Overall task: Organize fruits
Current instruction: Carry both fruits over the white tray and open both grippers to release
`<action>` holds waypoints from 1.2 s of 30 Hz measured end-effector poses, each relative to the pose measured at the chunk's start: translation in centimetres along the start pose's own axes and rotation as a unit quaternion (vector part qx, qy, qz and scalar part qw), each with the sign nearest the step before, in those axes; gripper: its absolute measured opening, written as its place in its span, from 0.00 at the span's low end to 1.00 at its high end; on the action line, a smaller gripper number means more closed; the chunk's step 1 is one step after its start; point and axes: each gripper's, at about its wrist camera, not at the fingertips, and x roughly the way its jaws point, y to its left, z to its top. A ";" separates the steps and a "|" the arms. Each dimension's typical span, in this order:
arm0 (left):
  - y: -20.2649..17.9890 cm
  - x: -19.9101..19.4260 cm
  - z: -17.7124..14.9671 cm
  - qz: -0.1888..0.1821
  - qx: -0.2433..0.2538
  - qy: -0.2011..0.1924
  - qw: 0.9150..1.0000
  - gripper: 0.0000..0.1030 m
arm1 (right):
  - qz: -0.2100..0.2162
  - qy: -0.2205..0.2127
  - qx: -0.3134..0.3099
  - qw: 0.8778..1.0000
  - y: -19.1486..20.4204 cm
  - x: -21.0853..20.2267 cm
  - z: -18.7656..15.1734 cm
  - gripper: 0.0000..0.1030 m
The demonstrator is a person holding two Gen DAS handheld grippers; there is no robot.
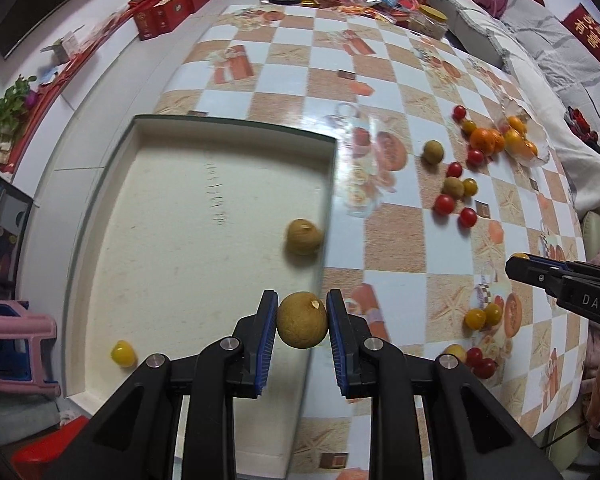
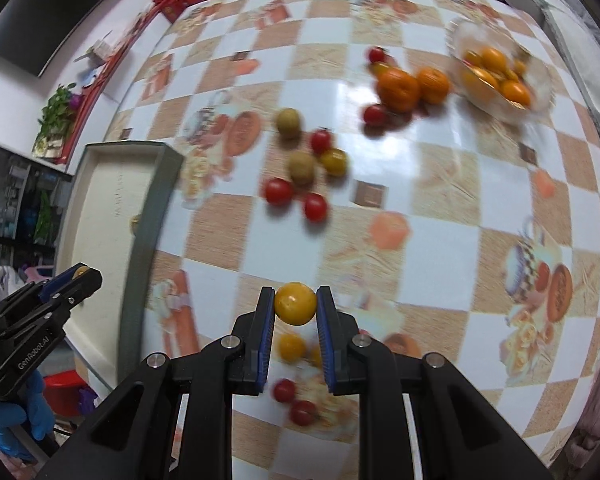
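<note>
Transfer step is in progress — both hands are carrying fruit toward the tray (image 1: 236, 128). The left gripper (image 1: 302, 316) is clamping a brown longan (image 1: 302, 320) over the tray's near edge; the right gripper (image 2: 296, 306) is pinching a yellow tomato (image 2: 295, 304) above the table (image 2: 440, 184). One longan and one yellow tomato are already lying inside. Next move, by my judgement: positioning over bare tray floor before letting go.

Brown fruit (image 1: 302, 320) between left hand-held gripper (image 1: 302, 312) pads, seemingly over tray (image 1: 220, 124) edge.
</note>
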 end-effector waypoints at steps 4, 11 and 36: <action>2.7 -0.3 -0.3 0.011 -0.024 -0.007 1.000 0.26 | 0.010 0.002 -0.025 1.000 2.7 0.4 1.1 0.22; 6.9 0.0 -0.1 0.036 -0.054 -0.014 0.998 0.26 | 0.029 0.007 -0.081 0.996 8.3 1.7 3.4 0.22; 10.2 5.3 1.1 0.087 -0.053 0.023 0.995 0.26 | 0.008 0.062 -0.150 0.987 17.8 10.9 8.9 0.23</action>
